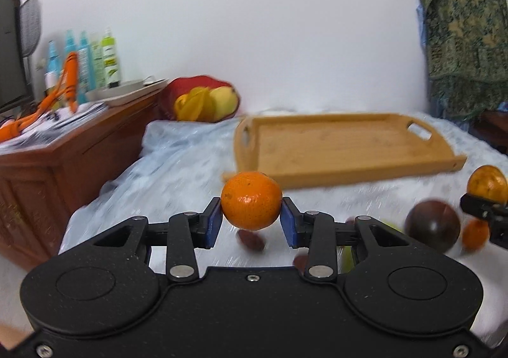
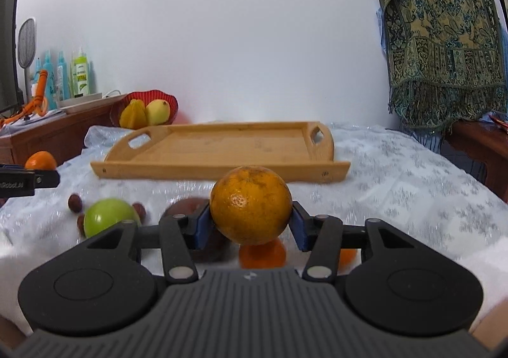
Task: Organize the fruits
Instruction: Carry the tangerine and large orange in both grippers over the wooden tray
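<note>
White patterned cloth (image 2: 397,186) covers the table; wooden tray (image 2: 222,148) at 12 o'clock. My left gripper (image 1: 250,218) clamps a tangerine (image 1: 251,204), right gripper (image 2: 250,224) clamps an orange (image 2: 250,204); green apple (image 2: 108,220) at 9.

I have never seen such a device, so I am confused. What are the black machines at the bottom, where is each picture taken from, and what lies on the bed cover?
They are two hand-held grippers, not robot arms; a person carries one in each hand. Each picture comes from a camera on one gripper, looking forward along its fingers.

The left gripper is clamped on a small tangerine. The right gripper is clamped on a larger orange.

On the white patterned cover lies an empty wooden tray. Nearer are a green apple, a dark round fruit, some small reddish-brown fruits and more tangerines. Behind the tray, a red bowl holds yellow fruit.
</note>
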Action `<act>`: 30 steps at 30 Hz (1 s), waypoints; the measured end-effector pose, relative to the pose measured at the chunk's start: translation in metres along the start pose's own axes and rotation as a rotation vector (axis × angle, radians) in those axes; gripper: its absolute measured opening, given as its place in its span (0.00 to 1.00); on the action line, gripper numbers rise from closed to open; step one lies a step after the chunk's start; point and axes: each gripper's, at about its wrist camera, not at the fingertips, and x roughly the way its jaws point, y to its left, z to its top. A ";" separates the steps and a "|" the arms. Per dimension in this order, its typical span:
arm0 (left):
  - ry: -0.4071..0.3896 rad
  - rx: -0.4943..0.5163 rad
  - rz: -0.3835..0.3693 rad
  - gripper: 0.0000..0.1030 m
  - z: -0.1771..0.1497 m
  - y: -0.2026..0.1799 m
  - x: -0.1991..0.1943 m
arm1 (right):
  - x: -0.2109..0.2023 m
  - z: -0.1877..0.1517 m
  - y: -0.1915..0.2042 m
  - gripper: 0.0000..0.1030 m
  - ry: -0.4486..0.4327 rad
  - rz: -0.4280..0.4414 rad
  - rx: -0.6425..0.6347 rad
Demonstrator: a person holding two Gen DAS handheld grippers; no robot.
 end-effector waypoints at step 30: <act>0.068 -0.085 -0.126 0.36 0.109 -0.027 -0.011 | 0.020 0.088 -0.031 0.53 0.089 -0.004 0.239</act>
